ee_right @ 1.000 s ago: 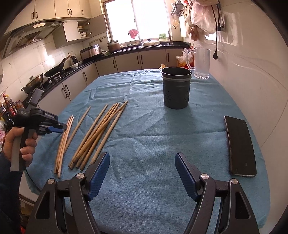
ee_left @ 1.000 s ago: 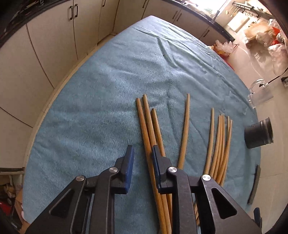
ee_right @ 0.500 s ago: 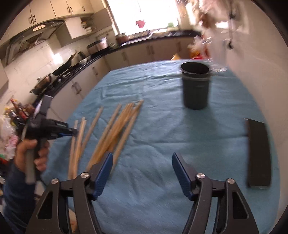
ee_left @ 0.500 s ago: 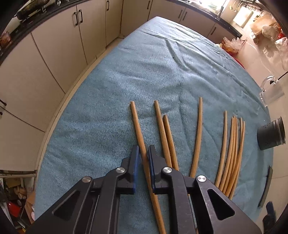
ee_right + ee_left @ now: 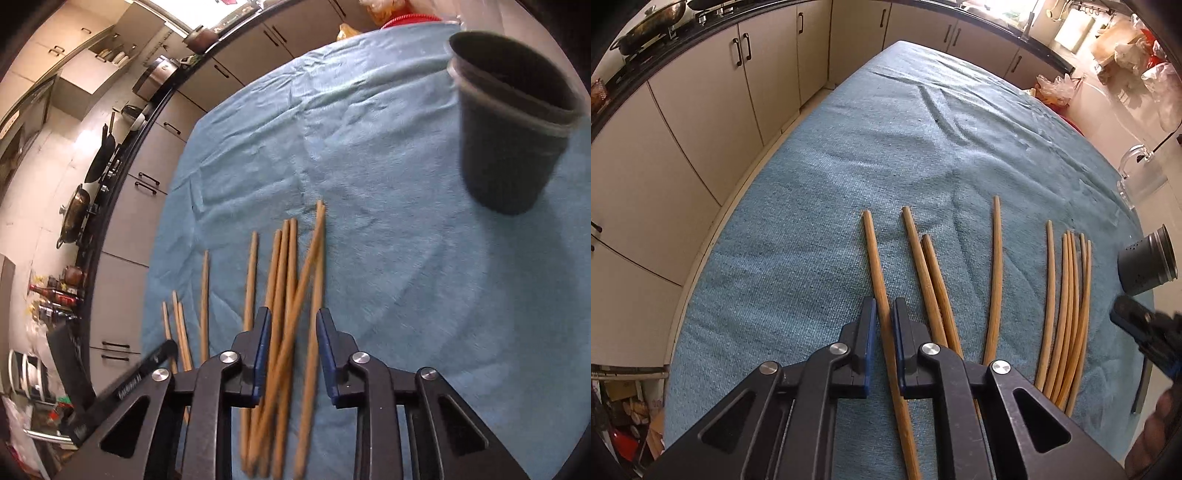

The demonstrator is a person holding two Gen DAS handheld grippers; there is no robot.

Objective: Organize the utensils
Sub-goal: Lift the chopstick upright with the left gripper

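Observation:
Wooden chopsticks lie in rows on the blue tablecloth (image 5: 849,177). My left gripper (image 5: 883,308) is shut on the leftmost chopstick (image 5: 873,254), which runs back between its pads. To its right lie a pair (image 5: 925,266), a single stick (image 5: 996,266) and a bundle of several (image 5: 1069,306). My right gripper (image 5: 293,323) straddles that bundle (image 5: 290,258); its jaws are closing and the blurred sticks lie between them, with no press visible. The dark perforated holder (image 5: 509,147) stands upright at the far right.
A clear glass jug (image 5: 1141,177) stands beyond the holder (image 5: 1147,266). A black phone (image 5: 1141,384) lies near the table's right edge. Cabinets (image 5: 701,129) and a stove with pans (image 5: 79,210) line the left side past the table's edge.
The left jaws shut on the leftmost chopstick, which now lies apart from the other two. The right gripper swung left and down over the bundle, and its jaws narrowed.

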